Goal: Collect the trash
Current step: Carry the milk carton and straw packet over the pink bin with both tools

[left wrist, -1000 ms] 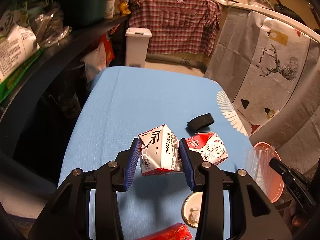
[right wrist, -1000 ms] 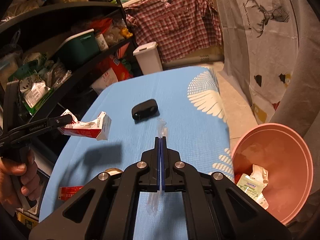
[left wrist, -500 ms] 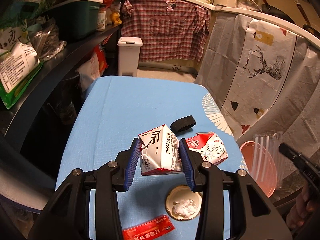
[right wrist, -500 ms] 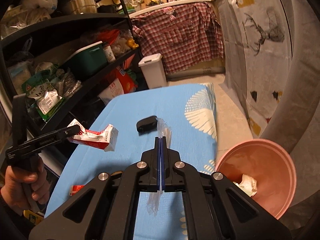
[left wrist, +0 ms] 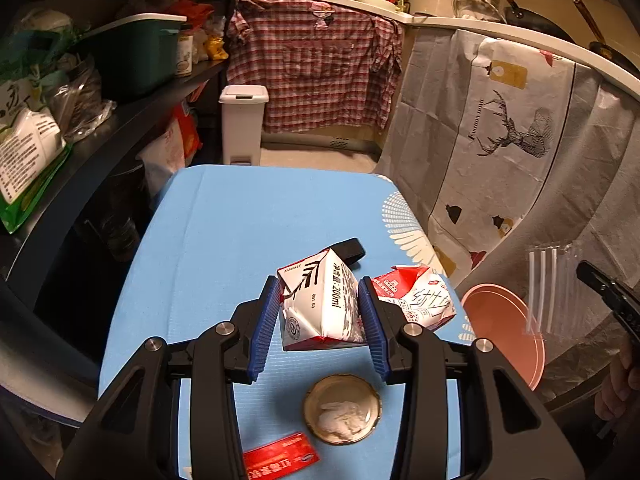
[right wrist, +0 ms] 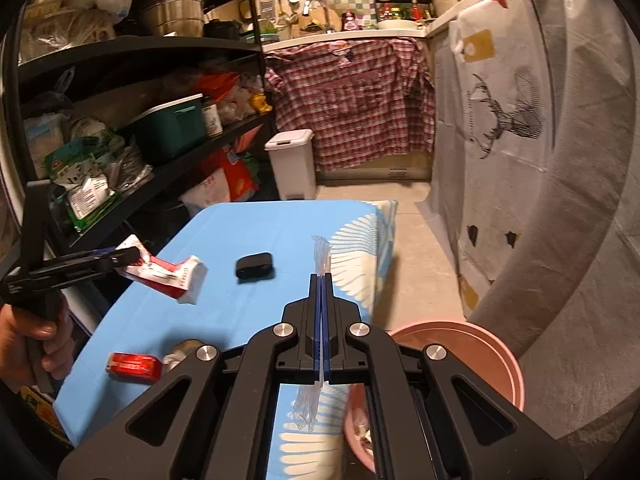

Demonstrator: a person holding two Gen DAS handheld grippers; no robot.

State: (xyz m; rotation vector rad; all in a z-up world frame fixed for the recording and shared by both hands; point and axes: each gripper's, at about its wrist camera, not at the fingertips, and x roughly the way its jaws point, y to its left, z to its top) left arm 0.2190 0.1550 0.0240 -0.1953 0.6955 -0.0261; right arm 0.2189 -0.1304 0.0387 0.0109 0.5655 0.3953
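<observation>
In the lower centre of the left wrist view the left gripper [left wrist: 322, 312] holds a crumpled white and red milk carton [left wrist: 320, 304] between its ribbed blue pads [left wrist: 267, 322]; the carton is cardboard, dented, printed "200ml", and it hangs above the table. Below it, near the bottom edge, lie a round metal lid [left wrist: 342, 409] with white paper inside and a flat red packet [left wrist: 280, 456]. Just right of the gripper is a second squashed carton [left wrist: 416, 298], and beyond the held carton a small black oval case [left wrist: 350, 249] is partly hidden by it.

In the right wrist view the right gripper [right wrist: 322, 280] is pressed fully together on a thin clear plastic sleeve [right wrist: 320, 256] — the sleeve sticks out above and below the pads. At lower right stands a pink plastic basin [right wrist: 472, 344] with some paper scraps in it, beside the table edge and lower than it.

The table [left wrist: 248, 224] is covered with a smooth light blue cloth with a white feather pattern on one side. Farther, in the upper centre, stand a white pedal bin [left wrist: 242, 124] and a hanging plaid shirt [left wrist: 316, 68]; dark shelves [right wrist: 132, 56] full of bags and pots fill the left — a deer-print sheet [left wrist: 512, 128] covers the right.
</observation>
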